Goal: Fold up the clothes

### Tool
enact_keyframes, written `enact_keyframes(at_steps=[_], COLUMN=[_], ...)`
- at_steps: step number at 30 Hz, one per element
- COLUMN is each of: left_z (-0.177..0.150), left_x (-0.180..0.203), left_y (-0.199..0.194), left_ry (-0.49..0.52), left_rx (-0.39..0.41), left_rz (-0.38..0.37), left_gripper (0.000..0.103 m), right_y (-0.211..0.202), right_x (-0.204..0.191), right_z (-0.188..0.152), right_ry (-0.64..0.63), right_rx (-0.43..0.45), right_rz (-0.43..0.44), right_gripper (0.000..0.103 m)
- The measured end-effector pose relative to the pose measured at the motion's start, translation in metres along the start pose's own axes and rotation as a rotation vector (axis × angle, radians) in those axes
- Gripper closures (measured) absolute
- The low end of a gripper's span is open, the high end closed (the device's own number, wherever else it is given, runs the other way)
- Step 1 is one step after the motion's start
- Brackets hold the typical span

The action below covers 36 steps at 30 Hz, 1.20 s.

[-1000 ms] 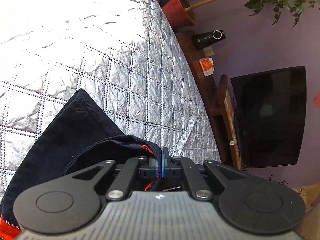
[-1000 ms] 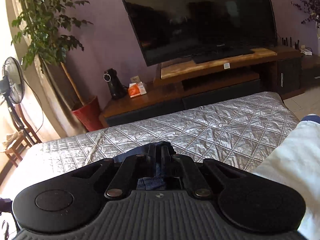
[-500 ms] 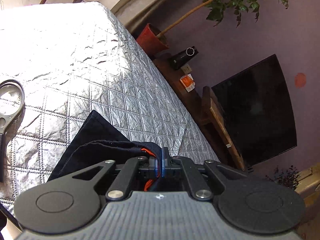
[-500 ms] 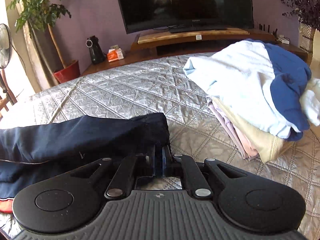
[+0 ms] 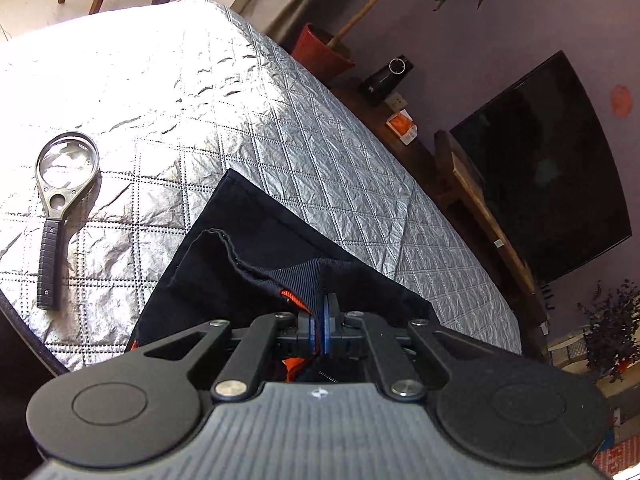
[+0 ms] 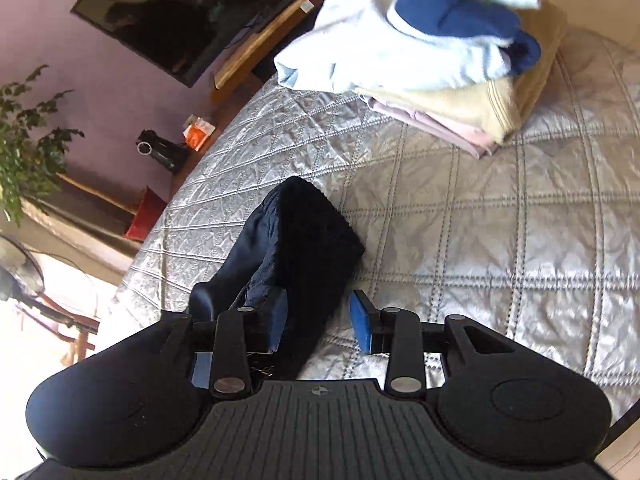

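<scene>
Between the blue pads of our left gripper (image 5: 320, 322) we have a pinched edge of the dark navy garment (image 5: 256, 240), the jaws squeezed nearly together with an orange trim showing right at the pinch. From there the cloth falls away in a fold and spreads flat onto the silver quilted bedspread (image 5: 192, 92). Off to the left of the garment, well apart from it, a magnifying glass (image 5: 60, 208) lies on the bedspread with its black handle pointing toward us. Past the bed's far edge we see a red plant pot (image 5: 320, 54), a wooden TV stand (image 5: 480, 208) and a dark television (image 5: 548, 168) against a purple wall.

Our right gripper (image 6: 320, 320) is opening. The other end of the same garment (image 6: 296, 236) lies bunched between its jaws; the cloth sits against the left pad, while the right pad (image 6: 360, 320) stands clear of it with bedspread (image 6: 500, 240) showing in the gap. This end rests on the bed. Farther out, toward the upper right, a pile of folded clothes (image 6: 420, 52) sits on the bedspread, white and blue pieces on top of cream and pale pink ones. The television (image 6: 180, 12) and a leafy plant (image 6: 28, 148) show beyond the bed's edge.
</scene>
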<state>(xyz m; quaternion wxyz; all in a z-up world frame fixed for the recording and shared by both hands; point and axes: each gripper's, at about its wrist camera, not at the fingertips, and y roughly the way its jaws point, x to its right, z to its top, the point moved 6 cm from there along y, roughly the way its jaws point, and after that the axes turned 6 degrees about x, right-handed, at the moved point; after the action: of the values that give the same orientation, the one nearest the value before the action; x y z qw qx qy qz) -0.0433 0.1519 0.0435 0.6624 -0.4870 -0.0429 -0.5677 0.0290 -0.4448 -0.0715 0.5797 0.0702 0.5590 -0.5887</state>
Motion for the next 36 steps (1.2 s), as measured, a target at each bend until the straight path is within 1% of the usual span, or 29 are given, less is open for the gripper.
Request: enact_keyframes(at_steps=[2, 4, 6, 7, 9, 12, 13, 14, 16, 17, 18, 19, 20, 22, 25, 26, 28, 29, 30, 31, 32, 33, 36], left_z=[-0.003, -0.006, -0.009, -0.01, -0.011, -0.012, -0.012, -0.011, -0.012, -0.012, -0.012, -0.012, -0.012, -0.008, 0.01, 0.017, 0.027, 0.03, 0.031, 0.029, 0.027, 0.025, 0.018], left_x=[0.004, 0.008, 0.01, 0.011, 0.012, 0.011, 0.011, 0.011, 0.012, 0.011, 0.011, 0.01, 0.009, 0.007, 0.011, 0.012, 0.018, 0.022, 0.024, 0.025, 0.026, 0.027, 0.027], left_y=[0.001, 0.002, 0.003, 0.004, 0.007, 0.008, 0.008, 0.009, 0.009, 0.01, 0.01, 0.011, 0.011, 0.011, 0.009, 0.009, 0.006, 0.005, 0.004, 0.002, 0.001, 0.0, -0.004], left_ry=[0.013, 0.02, 0.027, 0.031, 0.037, 0.037, 0.037, 0.039, 0.046, 0.049, 0.051, 0.051, 0.05, 0.048, 0.032, 0.026, 0.038, 0.054, 0.069, 0.077, 0.085, 0.093, 0.112], left_rx=[-0.005, -0.012, -0.018, -0.021, -0.026, -0.026, -0.025, -0.024, -0.024, -0.023, -0.023, -0.024, -0.023, -0.01, 0.032, 0.047, 0.079, 0.095, 0.104, 0.101, 0.098, 0.094, 0.074], left_rz=[0.001, -0.002, -0.003, -0.003, 0.002, 0.01, 0.012, 0.014, 0.02, 0.025, 0.033, 0.04, 0.047, 0.062, 0.052, 0.047, 0.039, 0.037, 0.037, 0.038, 0.039, 0.04, 0.038], left_gripper=[0.1, 0.1, 0.1, 0.1, 0.099, 0.1, 0.099, 0.099, 0.099, 0.099, 0.099, 0.099, 0.099, 0.099, 0.099, 0.099, 0.099, 0.099, 0.099, 0.099, 0.099, 0.099, 0.099], right_y=[0.003, 0.001, -0.001, -0.001, 0.002, 0.01, 0.013, 0.016, 0.02, 0.023, 0.027, 0.03, 0.033, 0.038, 0.042, 0.041, 0.034, 0.034, 0.036, 0.043, 0.05, 0.051, 0.04], right_x=[0.002, 0.002, 0.002, 0.003, 0.005, 0.005, 0.005, 0.006, 0.005, 0.005, 0.006, 0.005, 0.003, -0.008, -0.04, -0.052, -0.076, -0.081, -0.082, -0.075, -0.062, -0.049, -0.017], right_z=[-0.001, 0.001, 0.0, -0.002, -0.009, -0.017, -0.018, -0.019, -0.015, -0.014, -0.012, -0.009, -0.006, 0.008, 0.04, 0.051, 0.069, 0.073, 0.073, 0.071, 0.065, 0.06, 0.048], right_ry=[0.126, 0.218, 0.275, 0.304, 0.345, 0.349, 0.353, 0.356, 0.347, 0.335, 0.32, 0.295, 0.261, 0.183, 0.07, 0.041, -0.016, -0.058, -0.108, -0.124, -0.114, -0.106, -0.068], right_rx=[0.003, 0.031, 0.049, 0.051, 0.034, 0.022, 0.023, 0.029, 0.051, 0.053, 0.057, 0.059, 0.057, 0.055, 0.074, 0.086, 0.14, 0.153, 0.154, 0.121, 0.077, 0.067, 0.089], right_rz=[0.064, 0.115, 0.144, 0.158, 0.181, 0.14, 0.136, 0.13, 0.112, 0.095, 0.071, 0.052, 0.037, 0.02, 0.046, 0.073, 0.18, 0.192, 0.172, 0.118, 0.051, 0.013, -0.045], right_gripper=[0.06, 0.058, 0.053, 0.047, 0.046, 0.047, 0.048, 0.053, 0.061, 0.069, 0.073, 0.082, 0.085, 0.086, 0.087, 0.087, 0.087, 0.087, 0.087, 0.087, 0.087, 0.087, 0.087])
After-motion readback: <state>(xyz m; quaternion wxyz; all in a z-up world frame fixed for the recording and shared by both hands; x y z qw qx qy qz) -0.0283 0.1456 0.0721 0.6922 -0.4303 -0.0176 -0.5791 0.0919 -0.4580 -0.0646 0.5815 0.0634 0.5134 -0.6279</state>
